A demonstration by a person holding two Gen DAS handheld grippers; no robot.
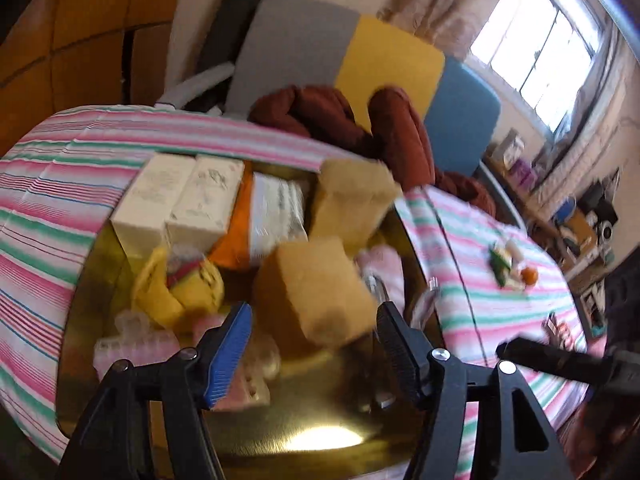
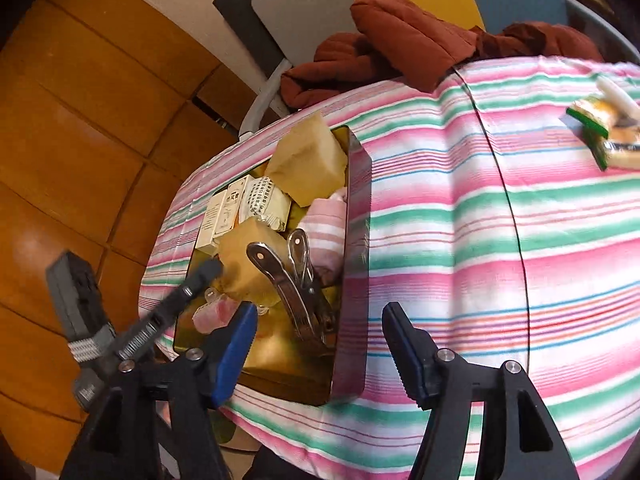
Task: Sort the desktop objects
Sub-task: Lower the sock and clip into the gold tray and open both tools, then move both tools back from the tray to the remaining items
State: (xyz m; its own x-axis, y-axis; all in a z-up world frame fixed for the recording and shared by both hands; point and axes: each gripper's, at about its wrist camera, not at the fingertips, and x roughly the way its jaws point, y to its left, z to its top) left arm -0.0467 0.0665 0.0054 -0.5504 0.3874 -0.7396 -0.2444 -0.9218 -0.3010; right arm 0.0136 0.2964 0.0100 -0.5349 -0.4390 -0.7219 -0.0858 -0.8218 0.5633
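Note:
A gold tin tray (image 1: 280,432) (image 2: 352,280) lies on the striped tablecloth. It holds two cream boxes (image 1: 176,200), a white packet (image 1: 276,212), two yellow sponges (image 1: 316,288) (image 1: 352,196), a yellow pouch (image 1: 176,284), pink clips (image 1: 132,344) and metal tongs (image 2: 288,280). My left gripper (image 1: 314,340) is open above the tray, and the nearer sponge lies blurred just beyond its tips. My right gripper (image 2: 320,340) is open over the tray's near right wall with nothing between its fingers. A green and orange packet with small items (image 2: 600,132) (image 1: 504,264) lies far right.
A red-brown quilted garment (image 2: 400,40) is heaped on the grey, yellow and blue chair (image 1: 388,56) behind the table. Wooden floor (image 2: 80,120) lies beyond the table's left edge. A black seam (image 2: 500,200) crosses the tablecloth (image 2: 460,240).

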